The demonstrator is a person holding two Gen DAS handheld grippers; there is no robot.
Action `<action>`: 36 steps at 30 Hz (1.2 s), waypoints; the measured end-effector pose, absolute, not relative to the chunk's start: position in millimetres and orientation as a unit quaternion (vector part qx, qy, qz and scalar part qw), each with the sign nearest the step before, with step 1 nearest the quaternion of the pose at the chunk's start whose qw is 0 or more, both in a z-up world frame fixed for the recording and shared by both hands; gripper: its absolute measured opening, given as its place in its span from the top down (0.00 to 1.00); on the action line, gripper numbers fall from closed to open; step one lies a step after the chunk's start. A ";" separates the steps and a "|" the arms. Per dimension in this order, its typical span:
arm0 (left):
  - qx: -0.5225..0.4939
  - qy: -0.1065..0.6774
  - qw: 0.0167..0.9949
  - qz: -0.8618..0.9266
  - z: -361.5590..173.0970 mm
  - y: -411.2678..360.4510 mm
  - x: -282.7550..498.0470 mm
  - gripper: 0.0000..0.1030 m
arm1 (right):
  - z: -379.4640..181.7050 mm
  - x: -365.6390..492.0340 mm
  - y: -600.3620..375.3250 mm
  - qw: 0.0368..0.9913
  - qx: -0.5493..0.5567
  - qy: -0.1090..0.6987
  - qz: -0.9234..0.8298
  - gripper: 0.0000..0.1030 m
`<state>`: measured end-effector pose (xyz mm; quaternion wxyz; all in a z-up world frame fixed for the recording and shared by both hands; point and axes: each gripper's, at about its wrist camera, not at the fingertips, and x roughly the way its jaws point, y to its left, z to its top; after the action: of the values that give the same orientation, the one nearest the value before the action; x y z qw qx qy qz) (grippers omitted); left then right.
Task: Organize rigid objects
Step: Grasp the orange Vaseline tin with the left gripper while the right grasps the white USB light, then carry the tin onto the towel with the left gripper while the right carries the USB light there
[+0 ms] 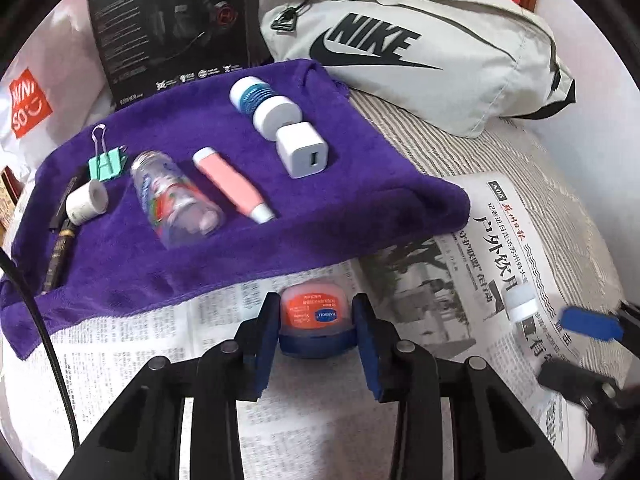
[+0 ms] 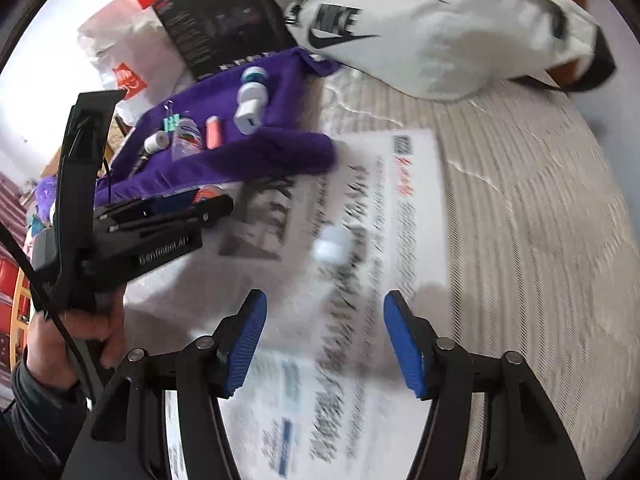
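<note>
My left gripper [image 1: 316, 340] is shut on a small orange-lidded balm jar [image 1: 314, 314], held over the newspaper [image 1: 200, 360] just before the purple towel [image 1: 280, 240]. On the towel lie a white charger cube [image 1: 301, 151], a blue-and-white spool [image 1: 264, 104], a pink tube [image 1: 234, 184], a clear bottle [image 1: 174, 200], a white tape roll [image 1: 86, 202], a green binder clip [image 1: 106, 162] and a dark pen [image 1: 60, 248]. My right gripper [image 2: 324, 340] is open and empty, short of a small white bottle [image 2: 332, 246], which also shows in the left wrist view [image 1: 520, 302].
A white Nike bag [image 1: 420, 48] lies behind the towel on the striped cloth [image 1: 520, 152]. A black headset box [image 1: 168, 24] and a Miniso bag [image 1: 28, 104] stand at the back left. A black cable [image 1: 44, 340] runs along the left.
</note>
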<state>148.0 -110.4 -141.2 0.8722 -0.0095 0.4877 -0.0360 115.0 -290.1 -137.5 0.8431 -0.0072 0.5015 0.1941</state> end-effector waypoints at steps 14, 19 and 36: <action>-0.076 0.485 0.871 -0.015 -132.6 -30.4 115.8 0.66 | -154.3 143.1 -272.3 0.849 -0.038 0.503 0.158 0.76; -0.088 0.482 0.872 -0.017 -133.3 -17.6 109.3 0.66 | -155.4 144.0 -267.7 0.851 -0.056 0.499 0.153 0.76; -0.098 0.457 0.884 -0.028 -107.6 37.9 91.8 0.66 | -113.3 140.0 -200.8 0.847 -0.076 0.475 0.228 0.77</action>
<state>91.8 37.9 -107.6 0.8835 -0.0985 0.4571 -0.0279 140.0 -200.8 -113.3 0.8467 -0.0757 0.4748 0.2280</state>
